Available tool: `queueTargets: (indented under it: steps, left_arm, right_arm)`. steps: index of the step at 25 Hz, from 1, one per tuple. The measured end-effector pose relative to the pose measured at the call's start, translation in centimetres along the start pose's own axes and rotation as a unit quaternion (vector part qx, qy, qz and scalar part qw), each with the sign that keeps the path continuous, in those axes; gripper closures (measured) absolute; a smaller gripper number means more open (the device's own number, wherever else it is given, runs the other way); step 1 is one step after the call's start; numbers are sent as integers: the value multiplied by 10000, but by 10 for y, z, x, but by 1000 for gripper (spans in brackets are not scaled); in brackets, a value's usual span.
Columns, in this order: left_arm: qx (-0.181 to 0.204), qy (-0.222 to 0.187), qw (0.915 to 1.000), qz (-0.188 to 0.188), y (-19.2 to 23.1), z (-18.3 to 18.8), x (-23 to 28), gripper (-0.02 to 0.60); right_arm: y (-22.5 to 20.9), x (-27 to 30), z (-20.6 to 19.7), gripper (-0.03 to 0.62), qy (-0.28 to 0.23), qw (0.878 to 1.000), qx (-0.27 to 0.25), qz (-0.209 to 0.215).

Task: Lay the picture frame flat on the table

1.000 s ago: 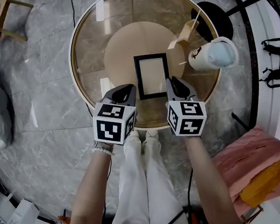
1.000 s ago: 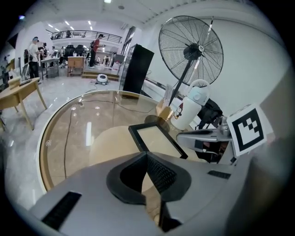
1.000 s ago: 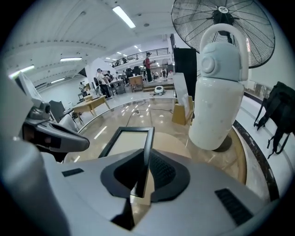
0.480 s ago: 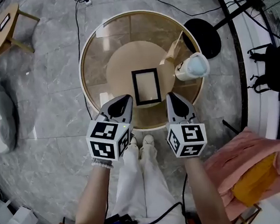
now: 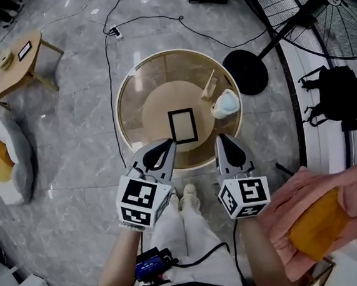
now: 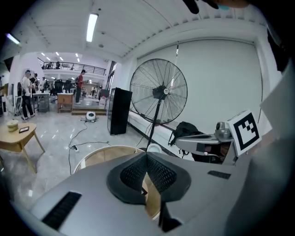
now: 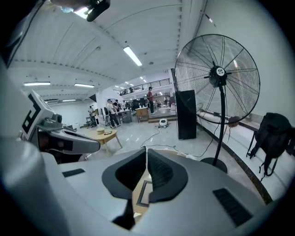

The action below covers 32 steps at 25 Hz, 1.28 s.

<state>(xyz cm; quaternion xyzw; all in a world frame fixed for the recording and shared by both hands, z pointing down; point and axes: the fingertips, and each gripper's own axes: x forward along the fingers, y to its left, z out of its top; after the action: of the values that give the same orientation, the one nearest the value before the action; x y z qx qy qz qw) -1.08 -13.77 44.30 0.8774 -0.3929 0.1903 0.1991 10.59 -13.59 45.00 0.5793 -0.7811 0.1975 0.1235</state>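
Observation:
The black picture frame [image 5: 182,126] lies flat on the round glass-topped table [image 5: 133,93], near its front edge. Both grippers are held up over the floor in front of the table, well short of the frame. My left gripper [image 5: 168,145] is shut with nothing in it, and its pads [image 6: 159,173] meet in the left gripper view. My right gripper [image 5: 222,139] is also shut and empty. Below its closed pads [image 7: 159,171], the right gripper view shows part of the frame [image 7: 142,193].
A white cup-like object [image 5: 226,103] and a small wooden stand [image 5: 209,86] sit on the table's right side. A standing fan [image 5: 306,1] with a black base [image 5: 249,71], a black bag [image 5: 331,99], pink cloth [image 5: 317,214], a small wooden table [image 5: 11,67], a cushion [image 5: 7,159] and floor cables [image 5: 154,19] surround it.
The head view has pulled up and back, so the table looks smaller and farther. Both grippers have drawn away from the frame's sides to in front of the table. The frame has stayed flat.

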Motion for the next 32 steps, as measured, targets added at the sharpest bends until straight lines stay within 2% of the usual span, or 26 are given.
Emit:
queueTargets:
  steps: [6,13,22,28,32]
  left_arm:
    - [291,-359,9989,-87,-24,49,-50,565]
    - [510,-808,9954,-17,-41,98,-97,565]
    - [757,-1294,9887,5,-63,141,-146,565]
    - [608,-1684,9838,80,-71,162,-171,565]
    - [537,-1731,9834,106,-75,163,-181,566]
  right_arm:
    - [15,-45,56,554,-327,9994,-139,59]
    - [34,-88,100,554,-713,9967,-362,152]
    - [62,-135,143,554,-1155,9896,-769,389]
    - [73,-155,161,554,-1284,9854,-1014,475]
    - [75,-166,167,554,-1350,9848,-988,464]
